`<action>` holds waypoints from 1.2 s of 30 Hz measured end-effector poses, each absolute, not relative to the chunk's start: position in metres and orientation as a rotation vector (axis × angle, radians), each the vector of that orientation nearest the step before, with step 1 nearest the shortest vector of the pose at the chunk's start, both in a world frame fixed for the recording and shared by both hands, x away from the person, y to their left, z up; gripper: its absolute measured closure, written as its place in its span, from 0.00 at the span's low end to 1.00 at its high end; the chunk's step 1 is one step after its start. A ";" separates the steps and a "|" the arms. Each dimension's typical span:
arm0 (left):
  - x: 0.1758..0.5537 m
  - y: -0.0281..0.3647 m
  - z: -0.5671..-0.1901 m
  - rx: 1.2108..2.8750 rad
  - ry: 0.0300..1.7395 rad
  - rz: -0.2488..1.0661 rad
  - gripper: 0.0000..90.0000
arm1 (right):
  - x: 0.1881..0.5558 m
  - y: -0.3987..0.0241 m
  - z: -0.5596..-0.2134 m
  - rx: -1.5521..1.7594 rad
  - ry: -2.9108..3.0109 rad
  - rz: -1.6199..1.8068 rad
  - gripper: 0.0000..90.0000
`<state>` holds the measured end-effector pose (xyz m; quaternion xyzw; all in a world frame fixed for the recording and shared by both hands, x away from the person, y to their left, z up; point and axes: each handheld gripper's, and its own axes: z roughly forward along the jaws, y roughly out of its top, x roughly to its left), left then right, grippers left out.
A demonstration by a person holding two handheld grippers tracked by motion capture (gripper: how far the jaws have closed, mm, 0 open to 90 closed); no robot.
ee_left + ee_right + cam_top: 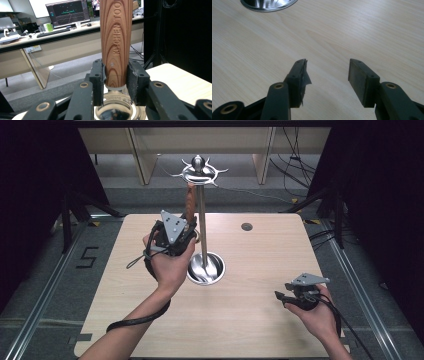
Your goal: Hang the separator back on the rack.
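Pale wood table (260, 320), dark lab curtains either side. We see wooden handle (116, 37), reddish grain, stamped "KITCHEN TOOL", upright beside steel rack pole (202, 220), above round steel base (206, 269). Left gripper (116, 77) pads pinch handle's lower end. Utensil head below probably metal, blurred. Right gripper (327, 80) jaws spread, nothing between, low over table at right.

One wooden-handled utensil (116, 45), one rack (201, 227)
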<state>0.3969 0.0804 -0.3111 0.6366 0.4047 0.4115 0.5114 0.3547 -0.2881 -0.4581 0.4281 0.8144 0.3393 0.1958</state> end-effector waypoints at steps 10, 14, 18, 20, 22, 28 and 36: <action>0.396 0.079 -0.312 1.538 0.956 0.968 0.74 | 0.353 -0.287 -0.458 1.236 2.281 0.957 0.55; 0.393 0.079 -0.311 1.552 0.930 0.958 0.70 | 0.353 -0.287 -0.458 1.239 2.281 0.959 0.55; 0.390 0.080 -0.310 1.543 0.932 0.930 0.67 | 0.354 -0.288 -0.459 1.208 2.275 0.961 0.55; 0.389 0.081 -0.309 1.547 0.926 0.935 0.65 | 0.354 -0.288 -0.459 1.212 2.274 0.964 0.55; 0.385 0.081 -0.309 1.553 0.912 0.914 0.63 | 0.354 -0.288 -0.459 1.207 2.273 0.965 0.55; 0.380 0.093 -0.306 1.582 0.881 0.879 0.59 | 0.353 -0.287 -0.459 1.220 2.274 0.961 0.55; 0.374 0.115 -0.306 1.601 0.889 0.857 0.56 | 0.353 -0.287 -0.458 1.223 2.286 0.953 0.55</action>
